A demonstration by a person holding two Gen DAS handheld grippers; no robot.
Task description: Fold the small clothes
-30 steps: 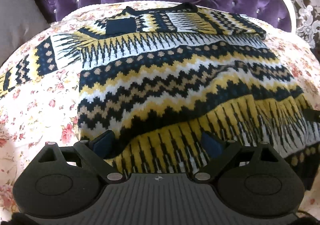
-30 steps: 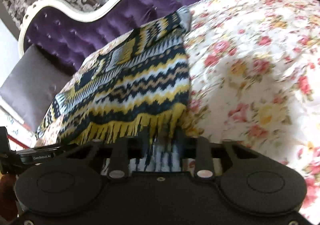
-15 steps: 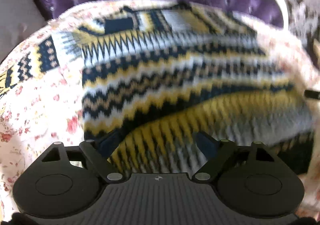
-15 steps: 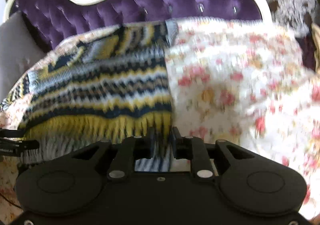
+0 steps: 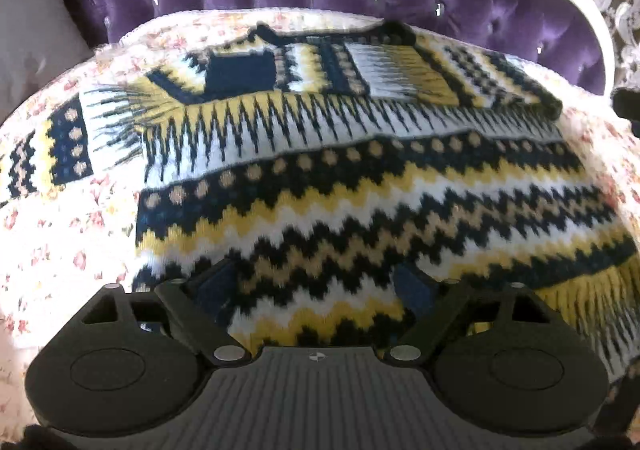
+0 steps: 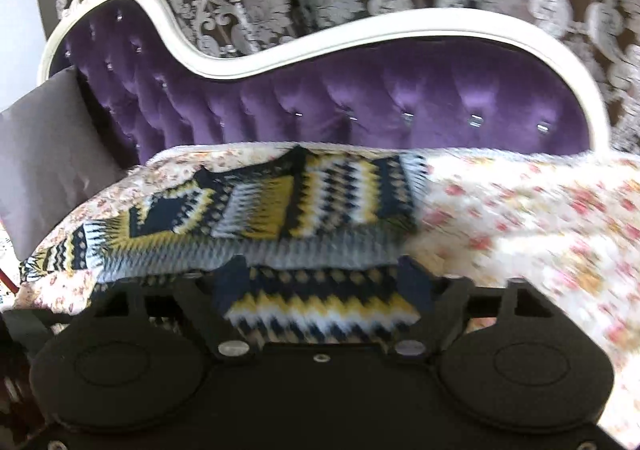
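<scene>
Bed: you are working over a floral bedspread (image 5: 60,250) before a purple headboard (image 6: 400,106).
Sweater: the patterned sweater (image 5: 360,186) is lying spread across it.
Right gripper (image 6: 324,282): it is springing open, having just let the hem go.
Left gripper (image 5: 316,290): it is hanging released above the knit.
Meaning: one fold is looking laid; you are needing fresh grips.

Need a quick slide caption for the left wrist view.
Open left gripper poised above a patterned sweater lying on a floral bedspread.

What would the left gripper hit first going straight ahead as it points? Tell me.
Probably the patterned sweater. The left gripper angles down at it with jaws wide, the knit filling the gap between them over the floral bedspread. How close is unclear.
</scene>
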